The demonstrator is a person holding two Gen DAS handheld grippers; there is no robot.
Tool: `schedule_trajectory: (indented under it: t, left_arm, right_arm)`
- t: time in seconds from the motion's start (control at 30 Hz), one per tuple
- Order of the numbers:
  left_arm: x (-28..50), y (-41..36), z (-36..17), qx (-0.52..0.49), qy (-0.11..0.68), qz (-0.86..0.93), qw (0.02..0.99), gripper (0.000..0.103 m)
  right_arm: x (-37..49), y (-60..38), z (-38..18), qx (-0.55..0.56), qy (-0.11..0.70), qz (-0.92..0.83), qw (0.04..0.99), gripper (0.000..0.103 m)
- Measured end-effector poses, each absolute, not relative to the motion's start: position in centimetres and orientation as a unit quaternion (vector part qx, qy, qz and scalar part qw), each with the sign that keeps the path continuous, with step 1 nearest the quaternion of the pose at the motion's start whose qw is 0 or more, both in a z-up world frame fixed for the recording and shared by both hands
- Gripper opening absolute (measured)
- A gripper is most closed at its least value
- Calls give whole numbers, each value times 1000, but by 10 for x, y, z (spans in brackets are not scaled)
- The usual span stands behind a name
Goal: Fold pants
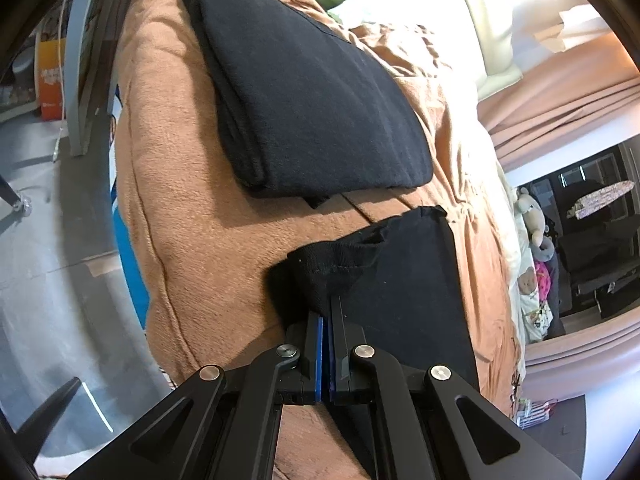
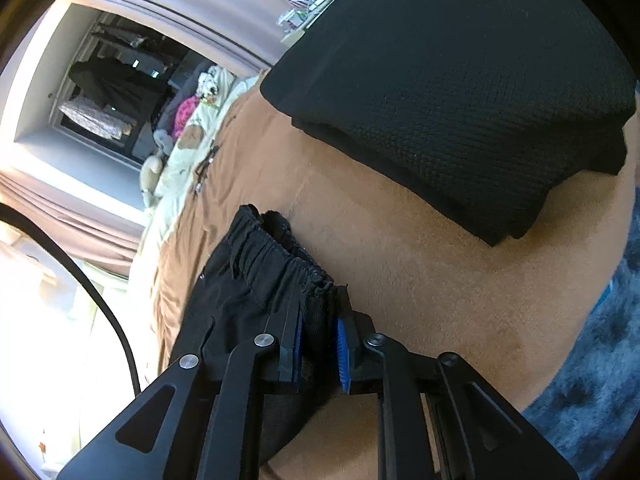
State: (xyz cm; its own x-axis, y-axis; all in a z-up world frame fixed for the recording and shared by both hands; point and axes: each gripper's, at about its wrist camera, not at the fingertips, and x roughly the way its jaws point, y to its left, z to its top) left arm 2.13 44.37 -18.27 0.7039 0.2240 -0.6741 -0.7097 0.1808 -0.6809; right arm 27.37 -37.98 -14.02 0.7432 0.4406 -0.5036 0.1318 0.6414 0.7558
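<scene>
Black pants lie on a brown blanket. My left gripper is shut on a ribbed black cuff of the pants, which bunches up above the blue pads. In the right wrist view, my right gripper is shut on the gathered elastic waistband of the pants, with cloth filling the gap between the blue pads. The rest of the pants hangs to the left of the fingers.
A folded black garment lies further along the blanket; it also shows in the right wrist view. Stuffed toys and pale bedding sit at the blanket's far side. A blue shaggy rug and grey floor lie beside the bed.
</scene>
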Motion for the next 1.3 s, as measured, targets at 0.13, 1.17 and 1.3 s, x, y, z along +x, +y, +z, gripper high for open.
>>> schedule_trajectory:
  t: [0.13, 1.17, 1.3]
  left_arm:
    - [21, 444, -185, -558, 228, 304, 738, 2]
    - [31, 457, -200, -582, 201, 197, 763, 44]
    - [34, 457, -201, -571, 211, 195, 769, 21]
  right_arm:
    - [265, -379, -113, 376, 337, 84, 859, 44]
    - [263, -246, -68, 237, 324, 215, 890, 52]
    - [275, -214, -63, 201, 335, 243, 888, 52]
